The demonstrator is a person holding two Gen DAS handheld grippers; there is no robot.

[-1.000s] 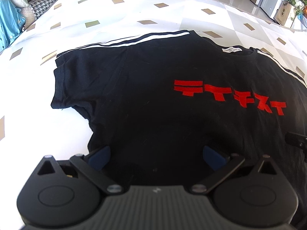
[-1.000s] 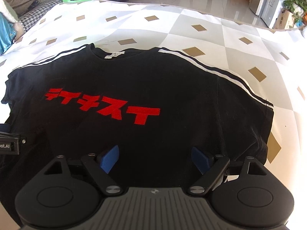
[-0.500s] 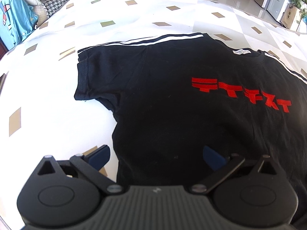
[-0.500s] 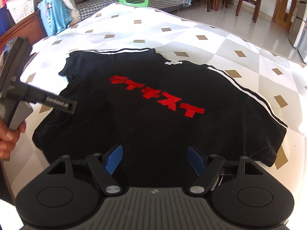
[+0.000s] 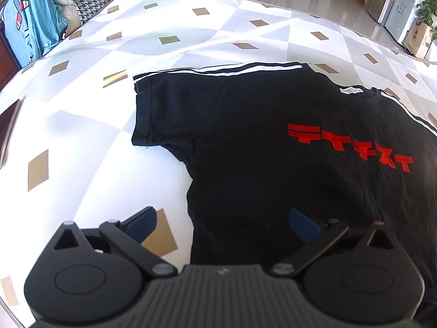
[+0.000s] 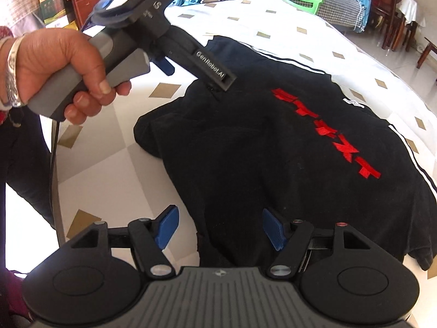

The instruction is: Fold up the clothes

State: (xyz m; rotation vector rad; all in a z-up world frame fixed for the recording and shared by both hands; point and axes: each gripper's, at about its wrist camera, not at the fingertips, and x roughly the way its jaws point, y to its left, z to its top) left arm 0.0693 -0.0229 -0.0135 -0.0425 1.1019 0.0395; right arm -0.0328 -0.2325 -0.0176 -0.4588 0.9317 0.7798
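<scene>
1. Since the earlier frames, both views have been swung toward the left side of the black T-shirt (image 5: 273,150), the right one with a marked roll.
2. The left gripper (image 5: 222,221) is seen with fingers spread, the shirt's side edge lying between them, unpinched.
3. The right gripper (image 6: 220,228) has its fingers closing over the hem edge, not yet pressing.
4. From it, the shirt's long axis runs toward 1 o'clock.
5. The shirt lies flat on a white, diamond-patterned bench (image 5: 82,136); chairs stand beyond.
</scene>
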